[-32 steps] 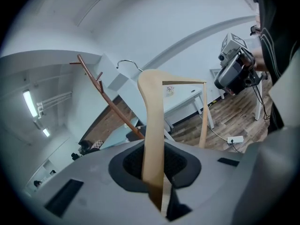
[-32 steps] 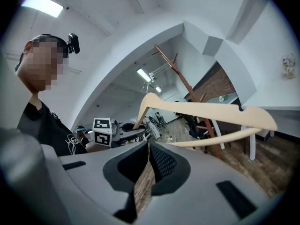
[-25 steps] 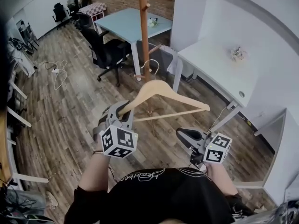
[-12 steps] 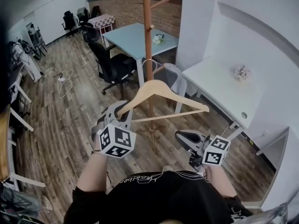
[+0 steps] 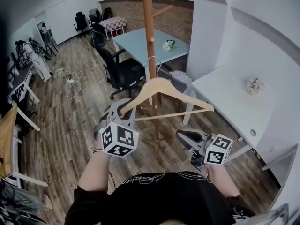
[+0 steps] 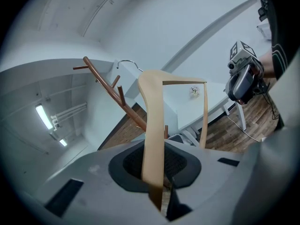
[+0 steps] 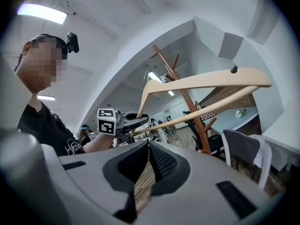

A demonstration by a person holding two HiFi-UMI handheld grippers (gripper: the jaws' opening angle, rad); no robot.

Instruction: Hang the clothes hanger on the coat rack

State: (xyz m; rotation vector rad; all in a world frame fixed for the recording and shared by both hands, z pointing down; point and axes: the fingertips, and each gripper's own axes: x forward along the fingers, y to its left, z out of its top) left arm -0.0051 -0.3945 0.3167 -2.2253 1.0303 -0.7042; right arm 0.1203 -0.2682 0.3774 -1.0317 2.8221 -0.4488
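A pale wooden clothes hanger (image 5: 161,89) with a metal hook (image 5: 153,63) is held up in front of the brown coat rack pole (image 5: 149,36). My left gripper (image 5: 123,114) is shut on the end of the hanger's left arm. In the left gripper view the hanger (image 6: 153,125) rises out of my left gripper (image 6: 157,175), with the rack's pegs (image 6: 111,89) behind it. My right gripper (image 5: 184,139) is lower right of the hanger, shut with nothing in it. In the right gripper view my right gripper (image 7: 147,150) sits below the hanger (image 7: 206,83), apart from it.
A light blue table (image 5: 140,36) stands behind the rack, with a black office chair (image 5: 119,71) to its left. A grey chair with a white cloth (image 5: 182,81) and a white desk (image 5: 229,97) are to the right. Cables (image 5: 72,86) lie on the wooden floor.
Both grippers and the hanger have moved up and closer to the coat rack. The hanger's hook now lies over the pole in the head view. The grip has not changed.
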